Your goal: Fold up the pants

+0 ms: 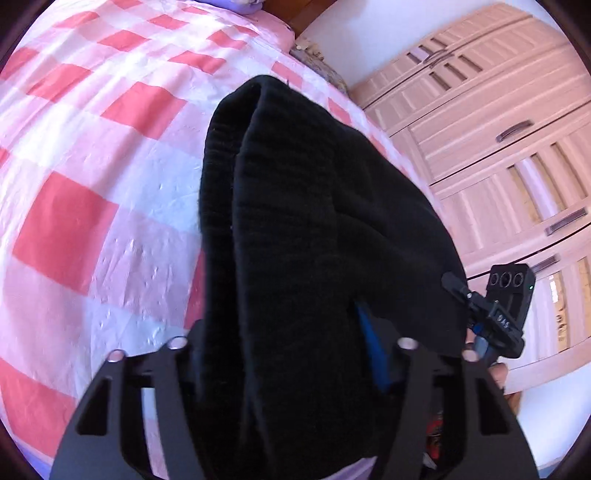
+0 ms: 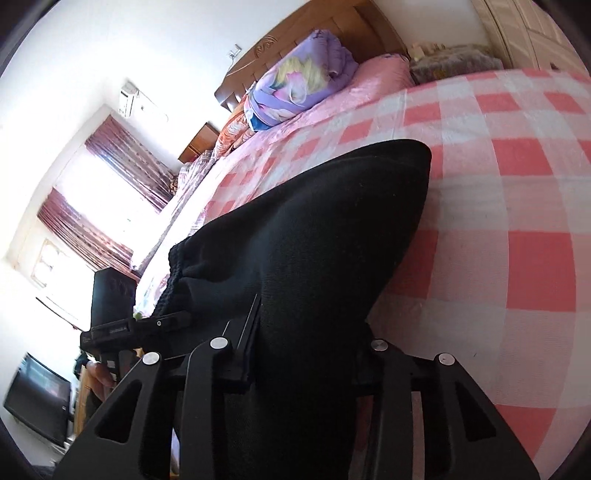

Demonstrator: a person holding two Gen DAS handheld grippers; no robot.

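Note:
The black knit pants [image 1: 314, 229] hang doubled over between my two grippers, above the pink-and-red checked bed cover [image 1: 92, 166]. My left gripper [image 1: 295, 354] is shut on the pants, the cloth bunched between its jaws. My right gripper [image 2: 306, 354] is shut on the pants [image 2: 314, 240] too; their gathered waistband [image 2: 177, 269] shows at the left. The right gripper also shows at the right edge of the left wrist view [image 1: 495, 317], and the left gripper at the left of the right wrist view [image 2: 147, 328]. The fingertips are hidden by cloth.
A purple folded quilt [image 2: 303, 88] and a wooden headboard [image 2: 314, 29] lie at the bed's far end. A pink wardrobe [image 1: 498, 147] stands beside the bed. A window with curtains [image 2: 110, 177] and a dark screen [image 2: 37, 402] are to the left.

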